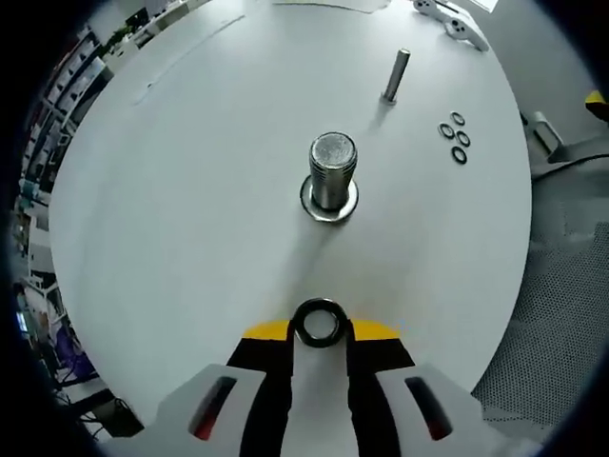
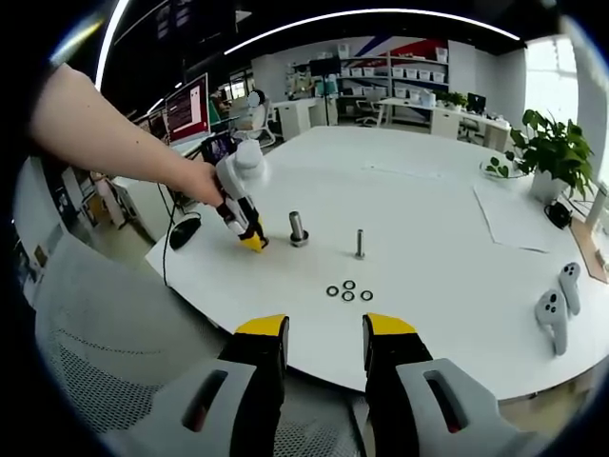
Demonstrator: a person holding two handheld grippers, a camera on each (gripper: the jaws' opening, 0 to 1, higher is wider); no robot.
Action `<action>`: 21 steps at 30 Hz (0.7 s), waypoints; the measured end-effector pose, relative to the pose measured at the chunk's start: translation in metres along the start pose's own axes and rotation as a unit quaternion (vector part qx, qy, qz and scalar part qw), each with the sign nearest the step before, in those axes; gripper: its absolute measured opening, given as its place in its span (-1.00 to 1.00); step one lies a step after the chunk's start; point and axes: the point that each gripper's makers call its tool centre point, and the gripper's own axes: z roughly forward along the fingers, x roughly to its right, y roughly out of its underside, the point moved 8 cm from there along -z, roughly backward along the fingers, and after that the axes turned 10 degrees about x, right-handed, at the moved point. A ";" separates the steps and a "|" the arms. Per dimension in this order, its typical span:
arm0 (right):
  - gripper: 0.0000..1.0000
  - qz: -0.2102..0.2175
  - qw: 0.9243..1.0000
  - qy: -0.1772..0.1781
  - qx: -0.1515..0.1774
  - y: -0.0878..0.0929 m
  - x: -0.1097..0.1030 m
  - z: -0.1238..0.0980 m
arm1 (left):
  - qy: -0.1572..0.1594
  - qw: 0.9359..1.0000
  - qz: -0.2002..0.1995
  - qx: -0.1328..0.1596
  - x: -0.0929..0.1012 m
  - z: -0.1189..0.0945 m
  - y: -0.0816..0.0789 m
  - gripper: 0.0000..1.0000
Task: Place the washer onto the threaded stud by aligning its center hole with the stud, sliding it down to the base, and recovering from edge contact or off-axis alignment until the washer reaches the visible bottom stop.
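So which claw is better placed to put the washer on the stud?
Left. The left claw already holds the washer just short of the stud; the right claw hangs empty off the table edge.

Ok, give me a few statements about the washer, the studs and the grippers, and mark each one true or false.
1. The left hand-held gripper holds a washer between its jaws. True.
2. That washer is already seated on the thick threaded stud. False: it is short of the stud, apart from it, on the white table.
3. Four spare washers lie on the table near the thin stud. True.
4. The right hand-held gripper grips a washer. False: its jaws stand apart with nothing between them.
5. The thick stud lies on its side. False: it stands upright on its base.
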 end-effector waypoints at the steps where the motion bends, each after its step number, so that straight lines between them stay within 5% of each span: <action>1: -0.33 0.000 1.000 0.000 0.000 0.000 0.000 0.000 | 0.001 1.000 -0.001 0.001 0.000 -0.001 0.000 -0.63; 21: -0.33 0.000 1.000 -0.006 0.000 0.000 -0.001 0.001 | 0.012 0.998 0.045 0.049 -0.001 -0.038 -0.044 -0.63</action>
